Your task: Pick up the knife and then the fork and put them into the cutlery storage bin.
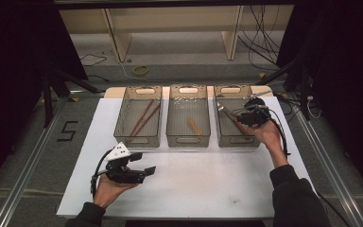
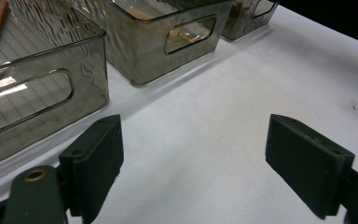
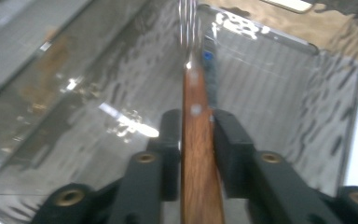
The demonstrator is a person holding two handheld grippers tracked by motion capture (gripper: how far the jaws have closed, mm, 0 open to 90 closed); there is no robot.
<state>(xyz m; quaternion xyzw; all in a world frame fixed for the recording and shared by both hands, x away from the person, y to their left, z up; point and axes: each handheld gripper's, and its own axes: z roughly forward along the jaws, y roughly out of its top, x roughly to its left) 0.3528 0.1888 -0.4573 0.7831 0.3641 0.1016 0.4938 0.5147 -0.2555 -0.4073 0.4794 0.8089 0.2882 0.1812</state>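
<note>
A wood-handled metal utensil lies slanted inside the right-hand smoky plastic bin. My right gripper reaches down into that bin. In the right gripper view the brown handle runs straight up between the two black pads, which lie against both of its sides, so my right gripper is shut on it. My left gripper hovers low over the white table top, in front of the left bin. Its jaws stand wide apart with nothing between them.
Three smoky bins stand side by side at the back of the white sheet. The left bin holds two brown chopsticks, the middle bin a short wooden piece. Shelving and cables sit beyond the table.
</note>
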